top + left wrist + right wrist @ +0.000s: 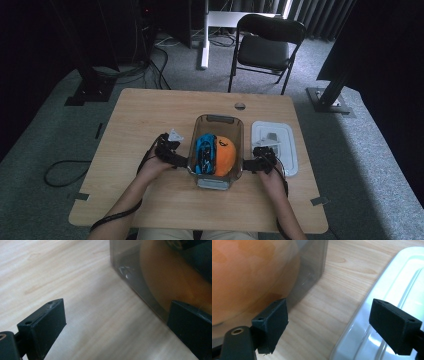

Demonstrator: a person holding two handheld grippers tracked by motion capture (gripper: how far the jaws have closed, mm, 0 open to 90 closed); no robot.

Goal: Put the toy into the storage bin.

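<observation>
I see a clear rectangular plastic container [216, 150] holding an orange ball [225, 154] and blue toy [204, 152]; my left hand-held gripper [181, 161] and right hand-held gripper [248, 164], both wide, flank it.

High view dim, dark surrounds, light on table [150, 115] from far right. Gripper views bright; near container [130, 270] blurred, glare on lid [402, 280].

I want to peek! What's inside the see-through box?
Inside the box sit an orange ball-like thing and a blue and black thing beside it. They cover the box floor, so anything under them cannot be seen. The lid lies off to the side.
</observation>
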